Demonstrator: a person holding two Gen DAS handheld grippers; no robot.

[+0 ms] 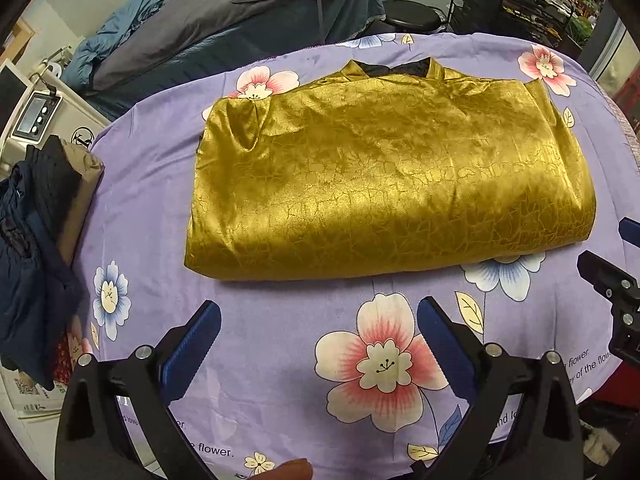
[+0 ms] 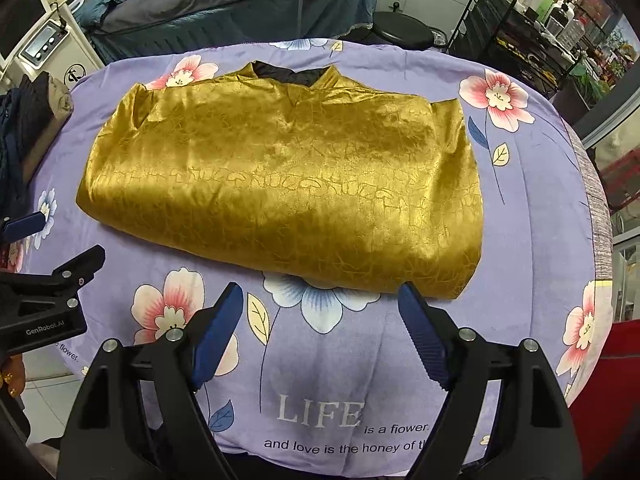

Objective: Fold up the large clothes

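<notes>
A: Gold garment [image 1: 384, 176]: folded into a broad rectangle, lying flat near the middle of the tabletop [image 1: 280, 360]. The black lining at the collar [image 1: 396, 67] faces the far edge. The folded long side faces the near edge.

B: Surface?

A: A purple floral cloth [image 2: 360, 368] covers the tabletop. Printed text runs along its near edge.

B: Left gripper?

A: Left gripper [image 1: 318, 320]: fingers spread wide, nothing between them. It hovers over the near edge, in front of the garment's near left part, apart from the fabric. One blue pad [image 1: 192, 350] shows clearly.

B: Right gripper?

A: Right gripper [image 2: 320, 300]: fingers also wide apart and holding nothing. It is positioned at the garment's near right corner. The right fingertip [image 2: 406, 294] sits just beside the fabric edge; contact cannot be confirmed.

B: Other items?

A: A pile of dark clothes [image 1: 36, 232] rests at the left edge of the tabletop. Beyond the far edge stand a bed with grey and blue bedding [image 1: 224, 20], a black stool [image 2: 400, 28] and a black wire rack [image 2: 520, 28] holding bottles.
</notes>
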